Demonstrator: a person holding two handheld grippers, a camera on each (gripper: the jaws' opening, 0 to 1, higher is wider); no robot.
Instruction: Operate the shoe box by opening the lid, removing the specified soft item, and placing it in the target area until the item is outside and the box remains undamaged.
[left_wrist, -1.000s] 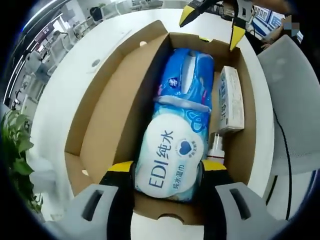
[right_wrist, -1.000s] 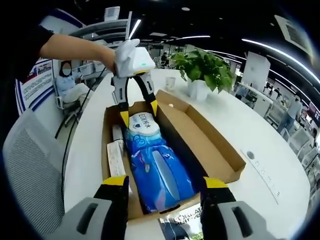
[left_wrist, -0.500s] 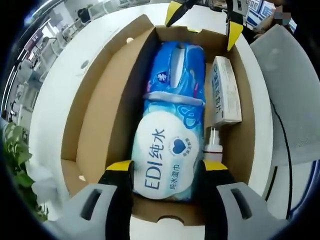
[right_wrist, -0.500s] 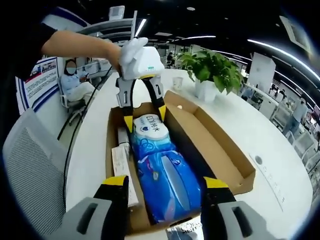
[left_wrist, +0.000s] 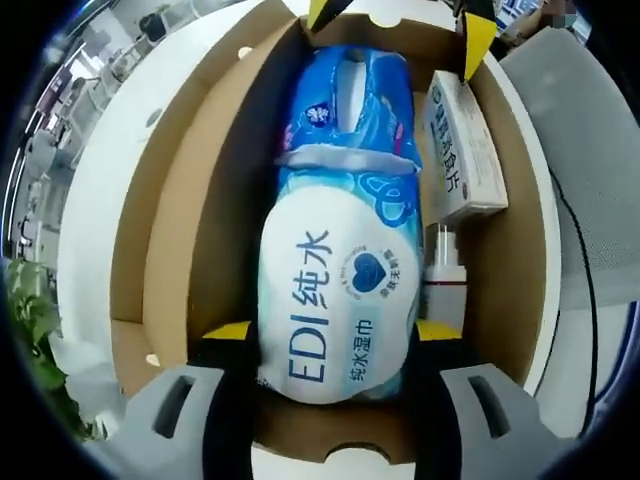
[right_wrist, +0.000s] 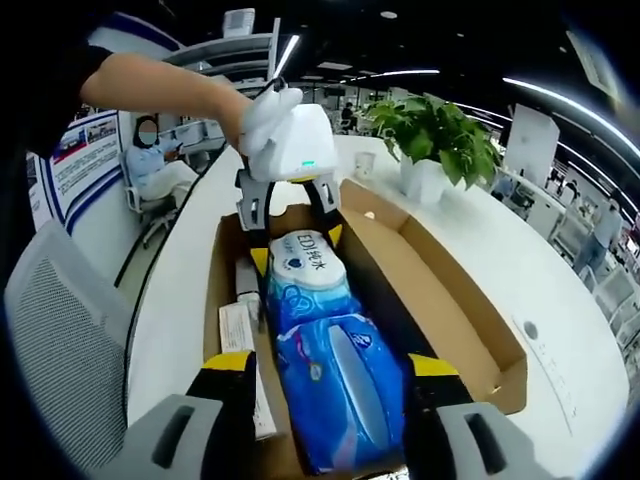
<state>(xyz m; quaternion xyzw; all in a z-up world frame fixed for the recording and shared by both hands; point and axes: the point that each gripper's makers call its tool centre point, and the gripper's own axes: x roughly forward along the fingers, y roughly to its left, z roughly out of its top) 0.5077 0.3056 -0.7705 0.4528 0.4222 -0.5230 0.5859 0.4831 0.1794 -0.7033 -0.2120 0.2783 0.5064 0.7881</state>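
Observation:
The brown cardboard shoe box (left_wrist: 510, 270) lies open on the white table. Inside it lies a soft white-and-blue wipes pack marked EDI (left_wrist: 335, 300), with a darker blue wipes pack (left_wrist: 350, 95) beyond it. My left gripper (left_wrist: 333, 335) is open and low in the box, one jaw on each side of the EDI pack (right_wrist: 305, 265). My right gripper (right_wrist: 332, 365) is open at the opposite end, straddling the blue pack (right_wrist: 340, 385). Its yellow fingertips (left_wrist: 478, 40) show at the far end. A gloved hand (right_wrist: 270, 105) holds the left gripper (right_wrist: 297, 250).
A white carton (left_wrist: 462, 150) and a small bottle (left_wrist: 443, 280) lie along one box wall. The lid (right_wrist: 450, 290) lies folded out flat. A potted plant (right_wrist: 430, 130) stands on the table (right_wrist: 175, 300); a grey chair (right_wrist: 60, 330) is beside it. A person sits behind.
Both grippers have sunk deeper into the box. The left jaws now sit lower around the EDI pack, and the right jaws have closed in on the blue pack's end.

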